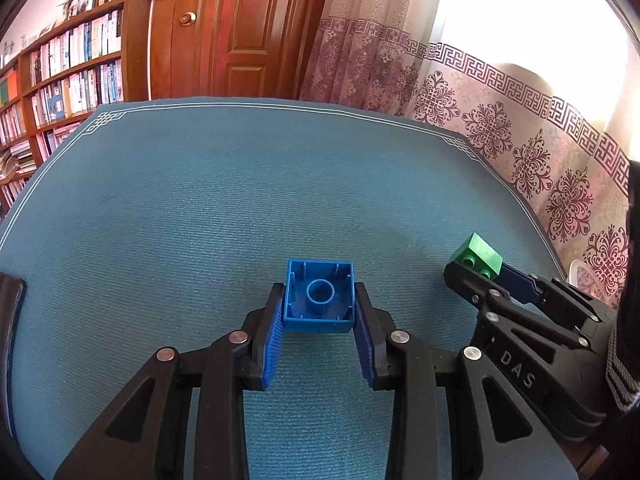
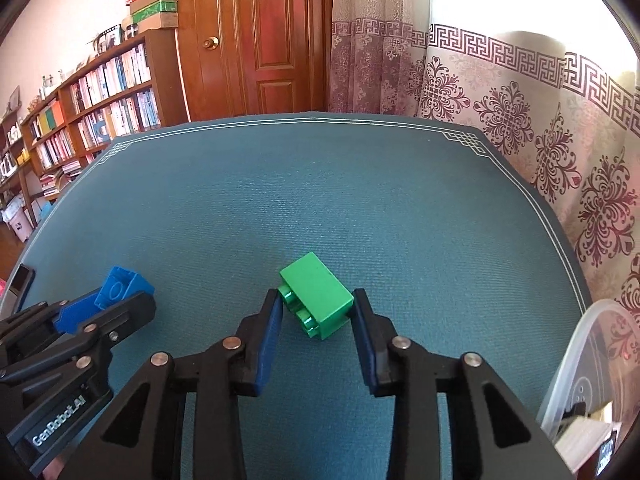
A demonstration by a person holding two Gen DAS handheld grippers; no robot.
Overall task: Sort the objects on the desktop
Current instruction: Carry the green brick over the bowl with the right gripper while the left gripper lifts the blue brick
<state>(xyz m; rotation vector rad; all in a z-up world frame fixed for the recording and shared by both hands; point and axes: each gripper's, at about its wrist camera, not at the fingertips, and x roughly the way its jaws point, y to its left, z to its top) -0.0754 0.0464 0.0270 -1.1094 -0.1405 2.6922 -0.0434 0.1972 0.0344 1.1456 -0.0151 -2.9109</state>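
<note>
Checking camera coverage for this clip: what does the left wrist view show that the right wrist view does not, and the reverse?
Only the left wrist view shows the blue brick's hollow underside head-on, with its inner tube, clamped between the left tongs.

Only the right wrist view shows the clear plastic container at the table's right edge, and the green brick's long smooth face with both pads of the right tongs against it.

Both show the two bricks, both tongs, the teal table mat, the bookshelf, the wooden door and the patterned curtain.

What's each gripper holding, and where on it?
Left gripper: blue plastic brick, clamped by its side walls. Right gripper: green plastic brick, pads at studded face and opposite end.
</note>
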